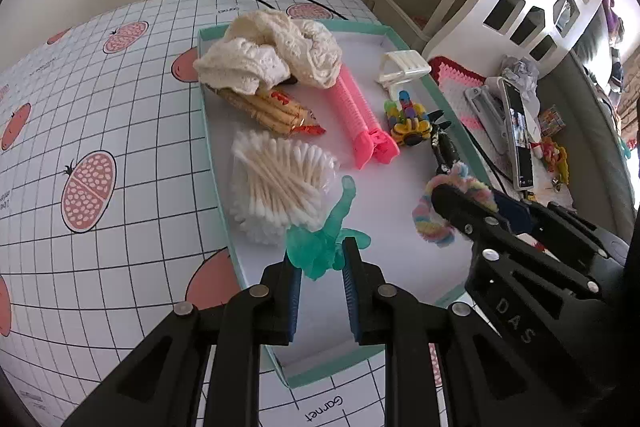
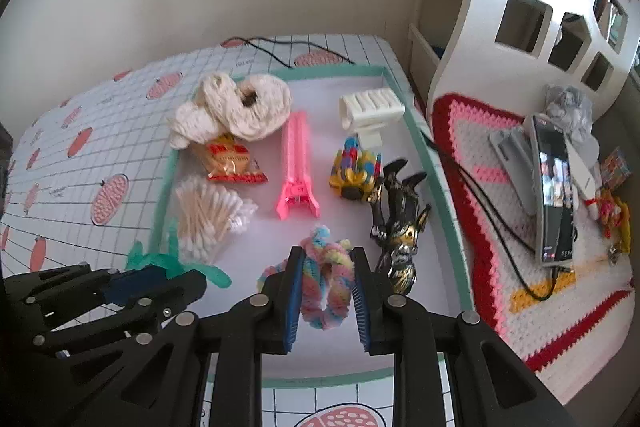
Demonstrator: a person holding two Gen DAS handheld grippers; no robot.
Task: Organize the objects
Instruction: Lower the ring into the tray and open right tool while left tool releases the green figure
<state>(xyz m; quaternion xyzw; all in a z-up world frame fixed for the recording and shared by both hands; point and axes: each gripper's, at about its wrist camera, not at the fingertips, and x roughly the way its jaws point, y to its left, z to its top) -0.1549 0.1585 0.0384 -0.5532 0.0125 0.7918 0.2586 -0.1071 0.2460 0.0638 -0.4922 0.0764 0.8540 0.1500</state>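
Note:
A white tray with a teal rim lies on a grid-patterned cloth. My left gripper is shut on a translucent teal rubbery toy at the tray's near left. Over the tray's near middle, my right gripper is shut on a pastel fuzzy scrunchie. Both things fill the gaps between the blue pads. I cannot tell whether either is lifted off the tray.
In the tray: cream knitted cloth, snack packet, cotton swabs, pink hair clip, white claw clip, colourful toy, black-gold figure. To the right, a phone on a crochet mat.

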